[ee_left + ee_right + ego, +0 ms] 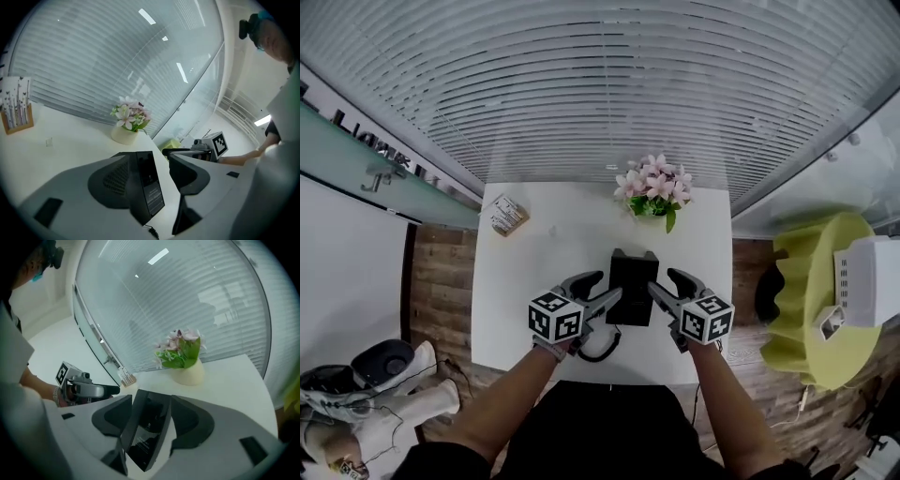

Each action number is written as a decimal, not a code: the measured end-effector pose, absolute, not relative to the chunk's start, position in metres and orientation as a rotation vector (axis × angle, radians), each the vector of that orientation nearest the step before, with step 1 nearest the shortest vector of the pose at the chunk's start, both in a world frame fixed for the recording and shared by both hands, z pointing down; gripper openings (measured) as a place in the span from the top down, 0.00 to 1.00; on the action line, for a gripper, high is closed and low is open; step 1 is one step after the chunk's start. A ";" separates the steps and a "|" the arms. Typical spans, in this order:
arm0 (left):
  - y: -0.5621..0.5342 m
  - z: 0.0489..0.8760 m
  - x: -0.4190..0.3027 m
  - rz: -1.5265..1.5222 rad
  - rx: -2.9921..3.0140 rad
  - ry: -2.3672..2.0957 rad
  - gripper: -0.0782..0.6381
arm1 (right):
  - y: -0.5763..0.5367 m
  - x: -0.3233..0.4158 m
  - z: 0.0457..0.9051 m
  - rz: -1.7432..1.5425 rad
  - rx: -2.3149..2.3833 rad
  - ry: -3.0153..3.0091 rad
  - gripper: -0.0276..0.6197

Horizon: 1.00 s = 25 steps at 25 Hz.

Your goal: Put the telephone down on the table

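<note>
One black telephone sits at the centre of the frame on the single white table, with two grippers flanking it from below. The left gripper has its jaws apart around the telephone, and a strip of table shows beside one jaw. The right gripper is likewise spread wide, with the telephone between its jaws but not clamped. One pot of pink flowers stands just above the telephone, and one card holder is at the table's upper left corner.
</note>
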<state>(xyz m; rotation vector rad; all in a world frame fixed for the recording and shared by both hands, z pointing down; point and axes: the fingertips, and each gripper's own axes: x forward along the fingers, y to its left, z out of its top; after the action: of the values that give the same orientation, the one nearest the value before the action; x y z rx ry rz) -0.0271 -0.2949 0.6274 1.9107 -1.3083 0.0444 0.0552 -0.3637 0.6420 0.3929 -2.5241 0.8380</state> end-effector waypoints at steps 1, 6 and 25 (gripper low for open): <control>-0.291 0.618 -0.024 0.056 1.938 -1.319 0.53 | -0.360 0.057 0.631 0.790 0.393 -2.548 0.54; -0.270 0.562 -0.010 0.124 2.103 -1.388 0.53 | -0.328 0.060 0.565 0.592 0.340 -2.680 0.54; -0.249 0.399 0.009 0.016 2.466 -1.562 0.85 | -0.273 0.052 0.389 0.195 0.316 -3.026 0.89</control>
<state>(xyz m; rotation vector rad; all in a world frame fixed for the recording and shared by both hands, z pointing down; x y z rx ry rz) 0.0085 -0.2493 0.3985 2.4657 -1.5624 0.0158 0.0522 -0.2726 0.3892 0.3163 -3.0259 0.1950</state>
